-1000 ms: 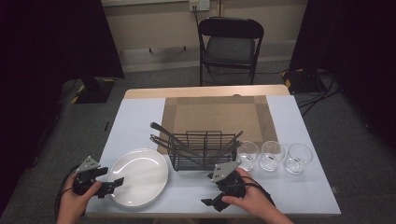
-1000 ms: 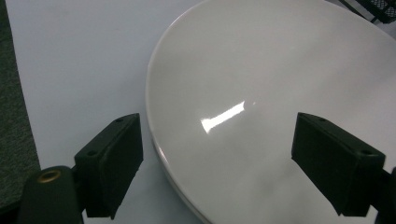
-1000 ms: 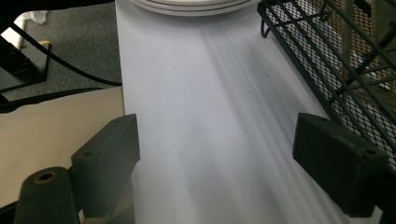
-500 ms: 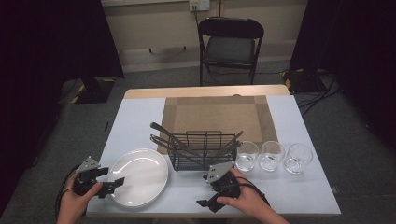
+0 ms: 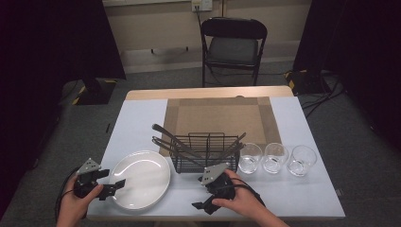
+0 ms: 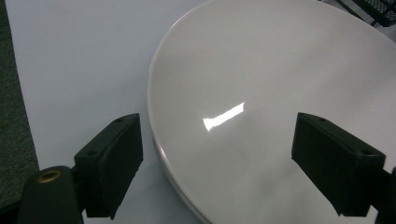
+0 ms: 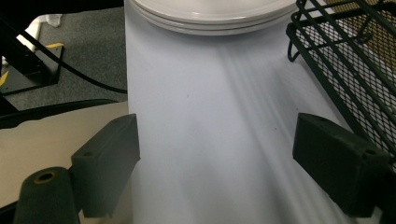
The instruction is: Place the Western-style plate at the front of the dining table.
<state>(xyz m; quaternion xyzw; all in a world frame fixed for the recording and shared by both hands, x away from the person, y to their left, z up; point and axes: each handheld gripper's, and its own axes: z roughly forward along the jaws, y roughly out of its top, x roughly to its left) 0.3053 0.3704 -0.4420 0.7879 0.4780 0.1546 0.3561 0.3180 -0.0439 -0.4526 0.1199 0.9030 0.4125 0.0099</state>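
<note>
The right gripper (image 7: 215,172) is seen with its jaws spread wide over the pale table (image 7: 219,116), nothing held between them. Stacked white plates (image 7: 210,14) are shown at the top edge. A black wire basket (image 7: 345,70) is seen at the right, a cable (image 7: 60,60) and grey floor (image 7: 79,42) at the left.

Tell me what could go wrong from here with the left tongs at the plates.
1. The left tongs are open at the rim of the plates, which look stacked; a shallow bite may lift just the top one or let it slip.
2. The plates lie near the table's front edge; a push could slide them off.
3. The basket stands close beside them; a swing could knock it.
</note>
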